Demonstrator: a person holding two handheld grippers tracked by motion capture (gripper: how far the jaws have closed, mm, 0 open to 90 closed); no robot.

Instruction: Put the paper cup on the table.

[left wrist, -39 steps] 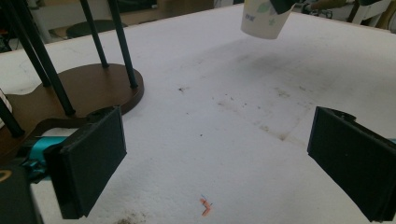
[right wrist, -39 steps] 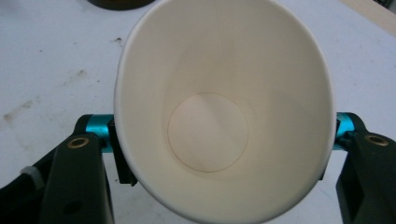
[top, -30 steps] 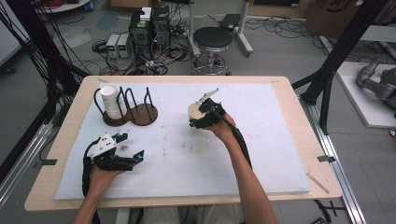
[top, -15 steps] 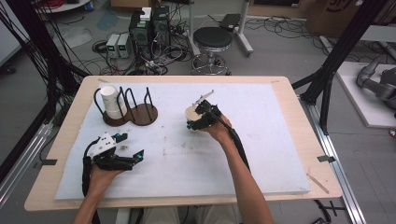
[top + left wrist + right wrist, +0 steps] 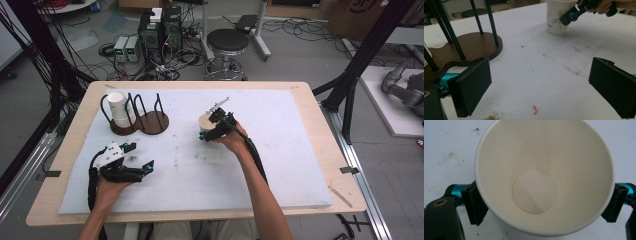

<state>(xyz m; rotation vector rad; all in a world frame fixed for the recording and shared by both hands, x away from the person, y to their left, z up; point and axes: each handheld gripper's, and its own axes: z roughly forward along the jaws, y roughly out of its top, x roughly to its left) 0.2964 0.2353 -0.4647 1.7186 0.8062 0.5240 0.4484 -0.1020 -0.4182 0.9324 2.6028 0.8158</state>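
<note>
One paper cup (image 5: pixel 119 106) already sits in the rack (image 5: pixel 136 116). A second cup (image 5: pixel 543 176) stands mid-table between the right gripper's (image 5: pixel 216 126) jaws, which seem to squeeze it. The left gripper (image 5: pixel 544 87) rests wide apart, holding nothing.

Nothing here can be read with certainty. The paper cup (image 5: pixel 556 17) in the left gripper view carries green leaf marks and a small bluish print — too blurred to make out.
</note>
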